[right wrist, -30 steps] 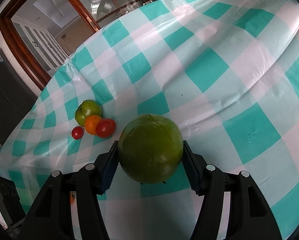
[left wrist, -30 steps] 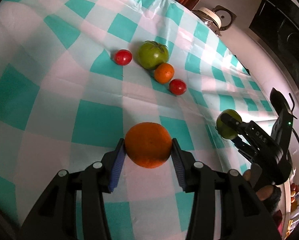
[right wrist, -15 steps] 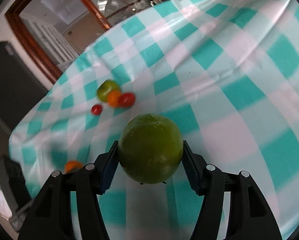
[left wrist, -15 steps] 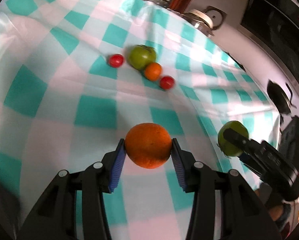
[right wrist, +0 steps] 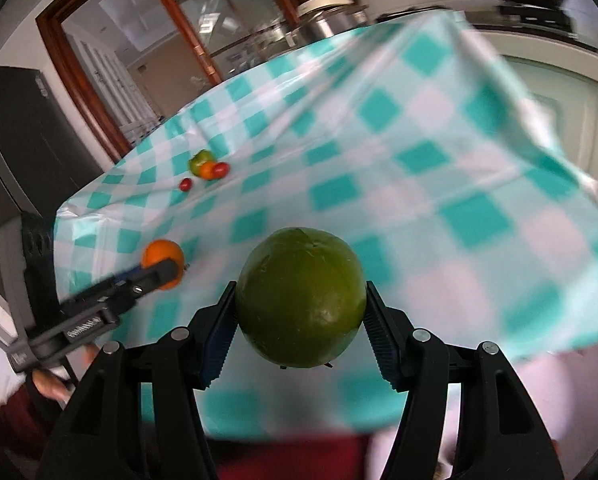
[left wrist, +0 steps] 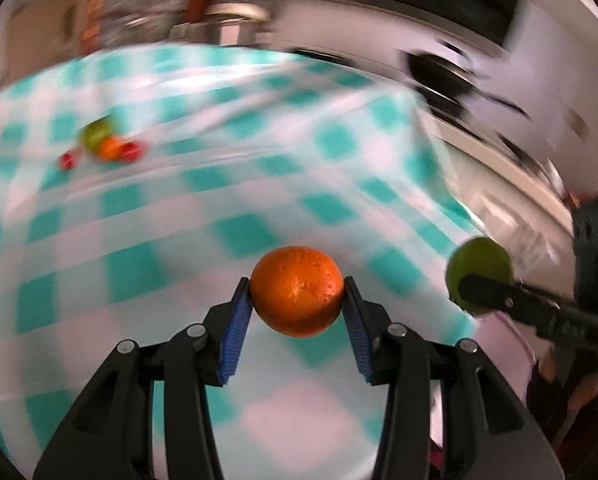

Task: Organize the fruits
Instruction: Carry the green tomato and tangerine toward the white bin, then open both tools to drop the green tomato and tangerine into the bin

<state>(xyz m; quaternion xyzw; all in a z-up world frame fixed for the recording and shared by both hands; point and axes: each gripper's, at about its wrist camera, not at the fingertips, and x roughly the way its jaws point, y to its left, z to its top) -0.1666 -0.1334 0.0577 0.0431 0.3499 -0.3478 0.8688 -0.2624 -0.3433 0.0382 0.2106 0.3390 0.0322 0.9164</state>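
1. My left claw point(left wrist: 297, 308) pinches an orange point(left wrist: 297, 290) between its blue pads, one pad on each side of the fruit, which hangs clear above the tabletop point(left wrist: 203, 208).
2. My right claw point(right wrist: 301, 322) pinches a large green fruit point(right wrist: 301, 297) the same way, its pads pressed against both flanks, above the near edge of the teal-and-white checked cloth point(right wrist: 419, 184).
3. From the left wrist view, the right claw shows at the right edge, green fruit in its tip; from the right wrist view, the left claw shows at the left with the orange.
4. Far across the cloth sits a small cluster: a green tomato point(right wrist: 202, 160), a small orange fruit point(right wrist: 208, 171) touching it, and a red tomato point(right wrist: 220, 168) just beside.
5. Another red tomato point(right wrist: 185, 184) lies a little apart from that cluster.
6. The left wrist view is heavily blurred, so finer detail there is lost.
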